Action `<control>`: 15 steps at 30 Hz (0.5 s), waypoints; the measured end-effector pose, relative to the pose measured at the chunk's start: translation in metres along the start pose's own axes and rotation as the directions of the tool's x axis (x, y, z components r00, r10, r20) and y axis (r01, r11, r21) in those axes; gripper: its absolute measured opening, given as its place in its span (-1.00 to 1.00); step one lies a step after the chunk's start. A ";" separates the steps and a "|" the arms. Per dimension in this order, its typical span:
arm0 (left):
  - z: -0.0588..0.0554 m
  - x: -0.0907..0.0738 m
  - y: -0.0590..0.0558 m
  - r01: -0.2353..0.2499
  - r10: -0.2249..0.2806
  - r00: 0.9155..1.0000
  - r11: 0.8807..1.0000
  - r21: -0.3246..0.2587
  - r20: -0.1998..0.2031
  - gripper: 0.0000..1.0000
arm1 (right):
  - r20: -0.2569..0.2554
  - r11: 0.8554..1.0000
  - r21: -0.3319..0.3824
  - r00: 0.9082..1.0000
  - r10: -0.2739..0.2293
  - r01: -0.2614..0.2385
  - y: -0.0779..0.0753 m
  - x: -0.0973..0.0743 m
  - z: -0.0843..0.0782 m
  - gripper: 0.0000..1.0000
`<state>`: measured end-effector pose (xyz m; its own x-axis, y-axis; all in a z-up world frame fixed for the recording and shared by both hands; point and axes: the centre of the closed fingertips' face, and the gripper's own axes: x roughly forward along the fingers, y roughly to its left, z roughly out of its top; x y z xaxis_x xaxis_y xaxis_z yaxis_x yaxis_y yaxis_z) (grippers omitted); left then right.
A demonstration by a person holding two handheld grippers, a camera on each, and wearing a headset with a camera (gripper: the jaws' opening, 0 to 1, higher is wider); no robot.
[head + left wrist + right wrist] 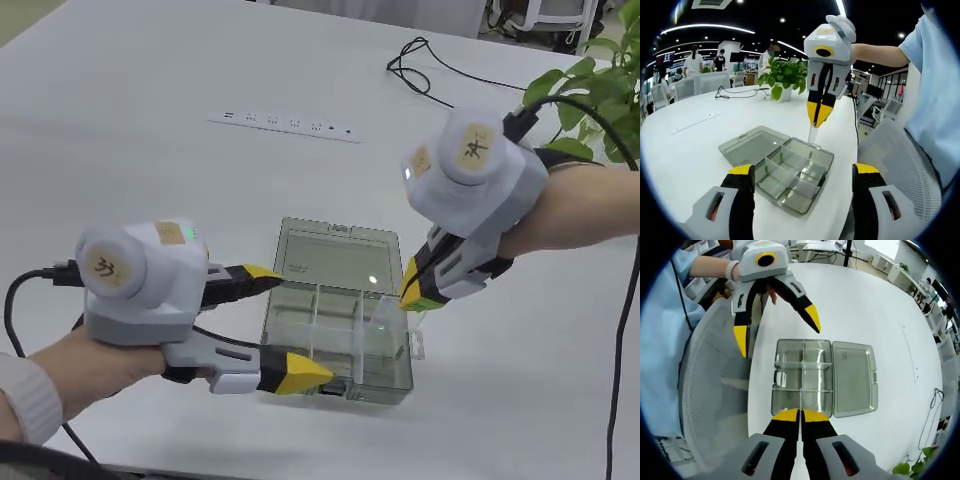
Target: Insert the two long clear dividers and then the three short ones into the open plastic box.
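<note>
Jaws of the right gripper (pixel 413 294) are pressed together on a clear divider (pixel 386 320), which hangs from the yellow tips down to the right-hand end of the open plastic box (pixel 385 386) in the head view. In the right gripper view the divider (pixel 800 401) shows edge-on, a thin line running from the closed tips toward the middle of the box (pixel 782 402) – whether it is seated in its slot cannot be told. Other clear dividers already stand in the box and split it into compartments. The left gripper (pixel 286 322) hovers at the box's left side with its jaws spread wide, holding nothing. The box sits on the white worktop (pixel 150 150), its lid (pixel 340 250) lying flat behind it. Farther back lie a white power strip (pixel 285 125) and a black cable (pixel 420 65), with a green plant (pixel 600 90) at the right edge.
</note>
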<state>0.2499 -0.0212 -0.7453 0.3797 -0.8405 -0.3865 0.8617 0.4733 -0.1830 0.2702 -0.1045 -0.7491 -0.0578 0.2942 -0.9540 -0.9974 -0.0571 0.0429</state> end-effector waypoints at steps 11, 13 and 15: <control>-0.014 -0.011 0.014 -0.077 0.077 0.997 0.997 -0.009 -0.025 1.00 | -0.005 1.000 0.014 1.000 0.008 -0.008 -0.003 0.007 0.000 -0.96; -0.016 -0.013 0.014 -0.076 0.075 0.997 0.997 -0.019 -0.030 1.00 | -0.009 1.000 0.013 1.000 0.016 -0.016 -0.002 0.008 0.000 -0.96; -0.017 -0.014 0.013 -0.079 0.078 0.997 0.997 -0.018 -0.029 1.00 | -0.009 1.000 0.012 1.000 0.018 -0.018 -0.002 0.009 0.001 -0.96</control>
<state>0.2505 0.0013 -0.7577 0.4359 -0.7930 -0.4256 0.8229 0.5427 -0.1684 0.2713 -0.1007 -0.7577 -0.0757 0.2844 -0.9557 -0.9967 -0.0506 0.0639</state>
